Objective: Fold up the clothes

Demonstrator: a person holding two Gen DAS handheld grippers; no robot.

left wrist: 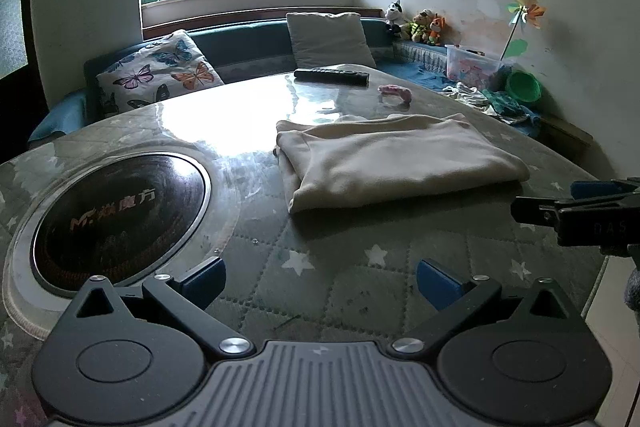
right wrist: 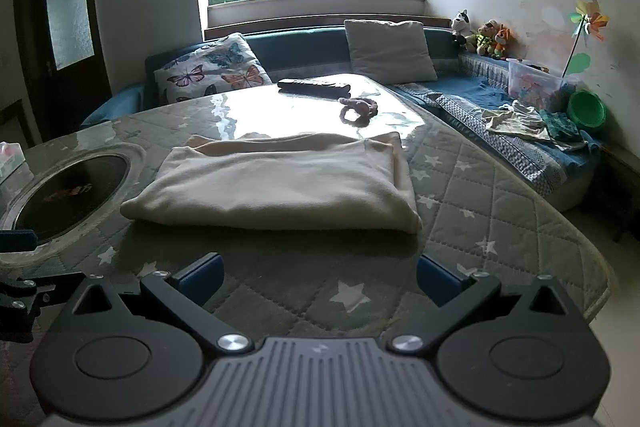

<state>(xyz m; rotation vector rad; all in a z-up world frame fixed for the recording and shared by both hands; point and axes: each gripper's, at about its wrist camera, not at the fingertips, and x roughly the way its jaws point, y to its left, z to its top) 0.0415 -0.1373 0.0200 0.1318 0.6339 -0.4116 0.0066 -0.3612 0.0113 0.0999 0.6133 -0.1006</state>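
Cream garment [right wrist: 276,183] sits folded into a neat rectangle mid-frame on the quilted surface [right wrist: 472,227], so both the left hand-held gripper [left wrist: 320,285] and right hand-held gripper [right wrist: 319,283] hang back at the bottom, jaws apart, empty. Looks basically done.

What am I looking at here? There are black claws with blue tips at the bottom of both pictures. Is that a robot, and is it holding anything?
No robot: a person holds a two-finger gripper in each hand, each with a camera looking along its fingers. One picture is from the left gripper, the other from the right gripper. Both are open and hold nothing. Ahead, on the quilted star-patterned table, lies a folded cream garment. Beyond it sit a remote control and a small pink object. A round dark cooktop is set into the table.
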